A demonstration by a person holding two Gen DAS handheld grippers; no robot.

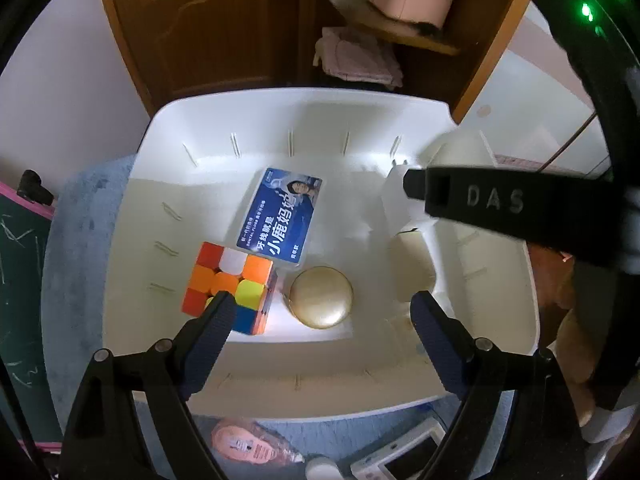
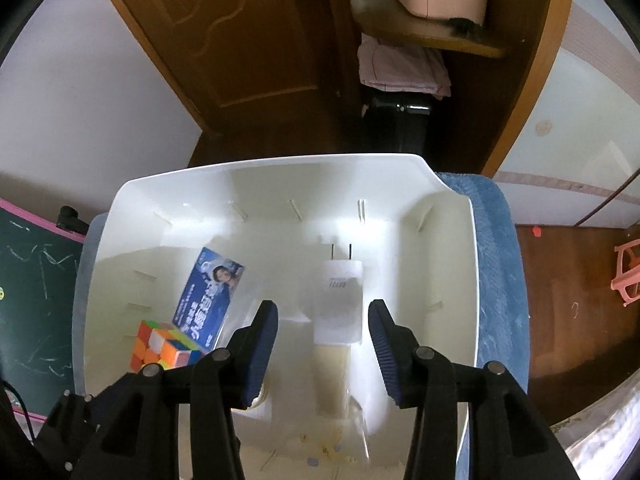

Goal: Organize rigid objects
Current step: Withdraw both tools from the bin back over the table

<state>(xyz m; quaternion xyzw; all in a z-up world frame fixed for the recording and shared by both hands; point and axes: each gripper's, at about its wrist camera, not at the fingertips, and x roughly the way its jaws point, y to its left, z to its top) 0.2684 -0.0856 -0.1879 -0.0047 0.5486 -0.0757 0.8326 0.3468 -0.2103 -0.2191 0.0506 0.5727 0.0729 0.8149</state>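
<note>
Both our grippers, left [image 1: 320,312] and right [image 2: 322,340], hover with fingers wide, empty, over the bin [image 1: 224,120]; cube [image 1: 228,284] at eight o'clock keeps space free.

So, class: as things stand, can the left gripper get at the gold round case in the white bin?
Probably yes. The left gripper is open above the white bin, and the gold round case lies uncovered between its fingers, with the cube close beside it.

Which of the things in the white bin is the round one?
The gold disc, lying beside the cube. The cube, the blue box and the white charger are all square-edged.
</note>
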